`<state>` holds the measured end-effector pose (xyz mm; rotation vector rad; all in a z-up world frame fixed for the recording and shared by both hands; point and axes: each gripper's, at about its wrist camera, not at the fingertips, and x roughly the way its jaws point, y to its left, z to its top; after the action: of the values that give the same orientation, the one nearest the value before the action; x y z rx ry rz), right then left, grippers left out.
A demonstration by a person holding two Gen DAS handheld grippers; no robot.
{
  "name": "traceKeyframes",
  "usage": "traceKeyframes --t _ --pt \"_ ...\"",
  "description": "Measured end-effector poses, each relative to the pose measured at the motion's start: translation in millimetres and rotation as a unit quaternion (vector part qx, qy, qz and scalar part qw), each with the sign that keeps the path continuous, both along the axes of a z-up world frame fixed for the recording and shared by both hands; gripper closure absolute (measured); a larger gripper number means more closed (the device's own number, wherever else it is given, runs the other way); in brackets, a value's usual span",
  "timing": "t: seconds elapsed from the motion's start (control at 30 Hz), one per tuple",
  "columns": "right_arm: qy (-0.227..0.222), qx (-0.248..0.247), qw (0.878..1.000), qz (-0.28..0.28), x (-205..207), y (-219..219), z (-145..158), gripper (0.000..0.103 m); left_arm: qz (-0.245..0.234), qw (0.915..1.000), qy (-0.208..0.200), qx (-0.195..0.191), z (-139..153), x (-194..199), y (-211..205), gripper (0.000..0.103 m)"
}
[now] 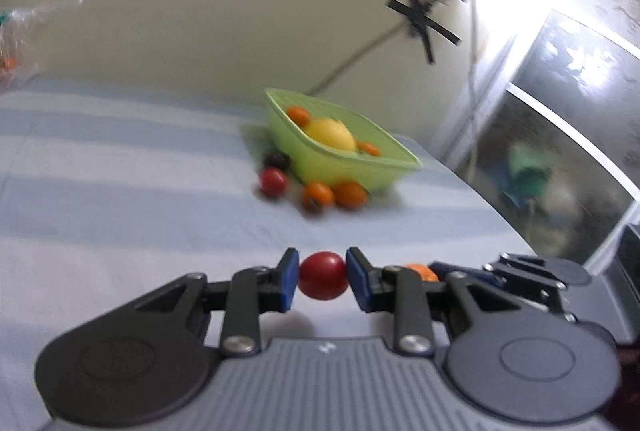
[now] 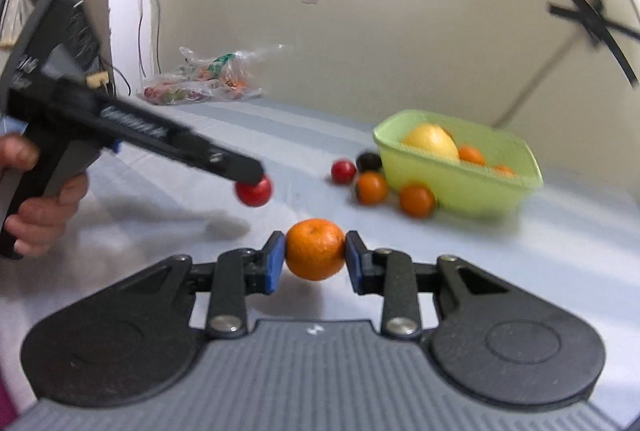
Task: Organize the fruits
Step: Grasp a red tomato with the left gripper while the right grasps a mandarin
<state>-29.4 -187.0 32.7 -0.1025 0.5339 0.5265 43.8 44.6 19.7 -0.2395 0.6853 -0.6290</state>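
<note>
My left gripper (image 1: 322, 281) is shut on a small red fruit (image 1: 323, 281) above the striped cloth; it also shows in the right wrist view (image 2: 253, 191). My right gripper (image 2: 315, 255) is shut on a small orange (image 2: 315, 249). A green basket (image 1: 394, 155) ahead holds a yellow fruit (image 1: 331, 135) and small oranges. In front of the basket (image 2: 492, 187) lie a red fruit (image 2: 343, 171), a dark fruit (image 2: 368, 161) and two orange fruits (image 2: 416, 200).
A clear plastic bag (image 2: 204, 79) with fruit lies at the back left by the cream wall. The table (image 1: 120, 191) has a light blue striped cloth. A window and a black tape cross are at the right.
</note>
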Motion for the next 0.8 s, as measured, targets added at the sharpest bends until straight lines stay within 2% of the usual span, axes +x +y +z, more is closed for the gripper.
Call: traceKeyframes --t 0.13,0.3,0.4,0.53,0.67,0.8 --pt "0.012 0.012 1.000 -0.010 -15 -6 -10 0.068 -0.008 0.9997 -0.004 0.021 -3 -22 -9 0.076" --pt "0.011 0.026 0.999 -0.023 -15 -3 -16 0.066 -0.003 0.9990 -0.008 0.043 -14 -26 -17 0.074" --pt "0.015 0.030 0.999 -0.027 -17 -3 -17 0.063 0.006 0.9984 -0.014 0.054 -14 -27 -21 0.065" --pt "0.015 0.032 0.999 -0.032 -22 -4 -19 0.063 0.012 0.9981 -0.019 0.058 -13 -31 -22 0.062" --pt "0.019 0.036 0.999 -0.033 -23 -7 -20 0.061 0.009 0.9977 -0.034 0.058 -8 -39 -21 0.055" --pt "0.017 0.033 0.999 -0.032 -24 -6 -20 0.055 -0.001 0.9973 -0.038 0.063 -9 -44 -26 0.048"
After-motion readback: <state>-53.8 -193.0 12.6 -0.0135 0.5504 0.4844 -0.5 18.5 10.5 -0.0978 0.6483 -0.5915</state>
